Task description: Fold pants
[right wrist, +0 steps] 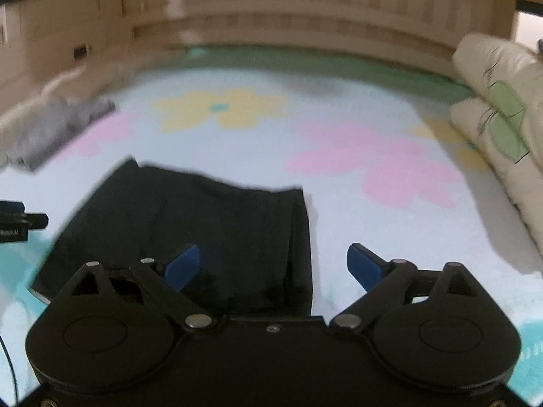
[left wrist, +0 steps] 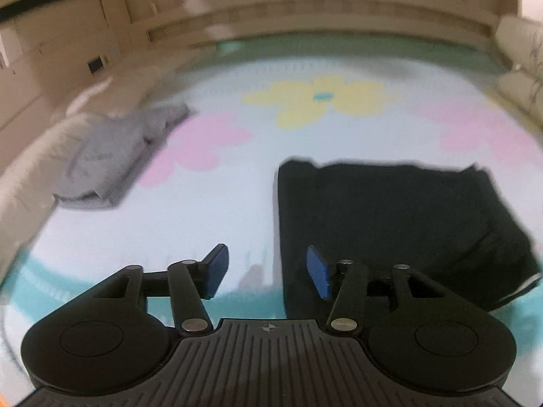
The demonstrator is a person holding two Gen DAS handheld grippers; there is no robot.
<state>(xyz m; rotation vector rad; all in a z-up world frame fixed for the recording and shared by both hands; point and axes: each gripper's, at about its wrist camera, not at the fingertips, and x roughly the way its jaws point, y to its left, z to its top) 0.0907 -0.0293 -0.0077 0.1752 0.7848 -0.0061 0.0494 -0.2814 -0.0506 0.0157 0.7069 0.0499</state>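
Black pants lie folded into a flat rectangle on a pale flowered mat. In the left wrist view my left gripper hovers open above the pants' left edge, nothing between its blue pads. The same pants fill the lower left of the right wrist view. My right gripper stands wide open over their right edge, with empty space between its pads. The tip of the other gripper shows at the left border of the right wrist view.
A folded grey garment lies at the mat's left side beside a cream cushion. Cream pillows with a green print line the right side. A wooden slatted wall closes the back.
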